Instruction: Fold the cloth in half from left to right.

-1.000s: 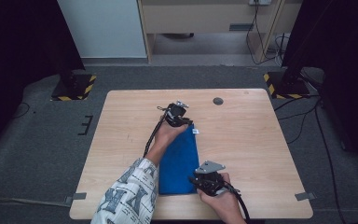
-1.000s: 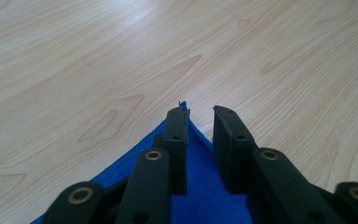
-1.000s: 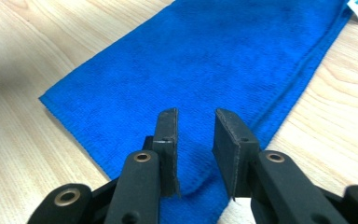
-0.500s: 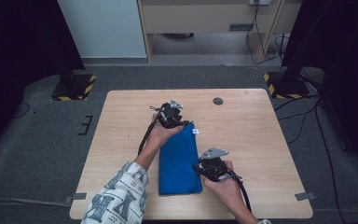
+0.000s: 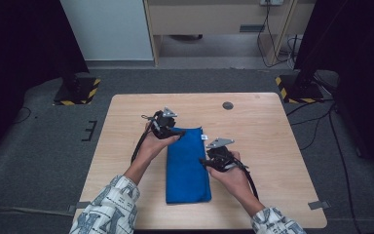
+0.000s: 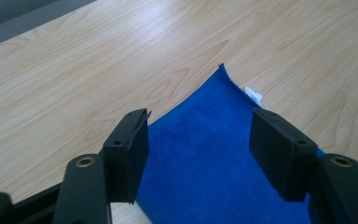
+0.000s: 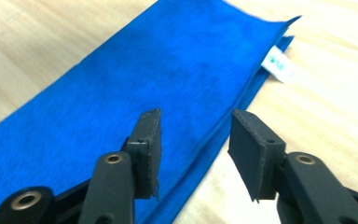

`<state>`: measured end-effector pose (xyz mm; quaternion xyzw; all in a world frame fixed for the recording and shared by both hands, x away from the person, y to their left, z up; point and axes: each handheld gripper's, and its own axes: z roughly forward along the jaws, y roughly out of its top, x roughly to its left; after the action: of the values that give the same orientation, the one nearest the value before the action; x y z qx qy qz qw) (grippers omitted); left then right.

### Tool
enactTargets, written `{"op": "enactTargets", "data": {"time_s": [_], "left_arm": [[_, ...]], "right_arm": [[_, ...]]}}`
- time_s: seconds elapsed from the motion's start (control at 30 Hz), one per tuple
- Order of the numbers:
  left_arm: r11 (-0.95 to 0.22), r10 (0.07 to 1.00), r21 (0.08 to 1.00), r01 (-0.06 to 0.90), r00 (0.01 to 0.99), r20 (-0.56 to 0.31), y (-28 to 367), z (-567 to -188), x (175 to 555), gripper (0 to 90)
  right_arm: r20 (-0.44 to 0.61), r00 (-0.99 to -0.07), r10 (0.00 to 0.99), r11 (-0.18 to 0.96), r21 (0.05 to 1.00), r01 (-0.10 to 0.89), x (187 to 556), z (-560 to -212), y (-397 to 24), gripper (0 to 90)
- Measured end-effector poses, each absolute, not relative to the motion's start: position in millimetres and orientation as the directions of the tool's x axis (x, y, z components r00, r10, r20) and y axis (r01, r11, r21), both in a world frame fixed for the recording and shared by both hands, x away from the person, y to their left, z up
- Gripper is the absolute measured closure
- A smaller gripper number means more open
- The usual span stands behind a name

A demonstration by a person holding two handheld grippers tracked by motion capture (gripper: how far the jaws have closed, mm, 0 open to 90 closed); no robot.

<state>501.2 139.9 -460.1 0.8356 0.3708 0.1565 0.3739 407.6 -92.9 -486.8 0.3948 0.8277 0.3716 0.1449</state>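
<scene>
the folded blue cloth (image 5: 188, 165) lies on the counter (image 5: 272, 146), long axis near to far; left fingers (image 6: 133, 154) at its far end and right fingers (image 7: 151, 147) over its right edge have just been opening, holding nothing

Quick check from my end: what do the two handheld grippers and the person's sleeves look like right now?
Both the left gripper and the right gripper are black, each topped by a grey three-cornered plate and trailing a black cable. Their jaws are flat black blocks on arms with brass-coloured rivets. The sleeves are white with a dark pattern.
</scene>
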Motion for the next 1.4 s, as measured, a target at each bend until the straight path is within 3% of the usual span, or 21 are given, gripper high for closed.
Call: {"op": "enactTargets", "data": {"time_s": [0.37, 0.83, 1.1, 1.4], "left_arm": [[-0.436, 0.748, 0.748, 0.501, 0.664, -0.009, 158, -460, 497, 17.7], [-0.377, 0.771, 0.769, 0.516, 0.635, -0.047, 175, -469, 509, 12.8], [-0.368, 0.783, 0.765, 0.528, 0.62, -0.051, 183, -470, 515, 12.6], [-0.339, 0.797, 0.761, 0.553, 0.599, -0.08, 193, -475, 526, 16.0]], "right_arm": [[0.056, -0.655, 0.754, 0.427, 0.716, 0.553, 440, -480, -91, 37.6], [0.044, -0.623, 0.781, 0.412, 0.713, 0.567, 478, -484, -89, 19.5], [0.029, -0.618, 0.786, 0.415, 0.716, 0.562, 501, -480, -83, 17.2], [0.02, -0.629, 0.777, 0.447, 0.686, 0.574, 524, -480, -70, 32.1]]}}
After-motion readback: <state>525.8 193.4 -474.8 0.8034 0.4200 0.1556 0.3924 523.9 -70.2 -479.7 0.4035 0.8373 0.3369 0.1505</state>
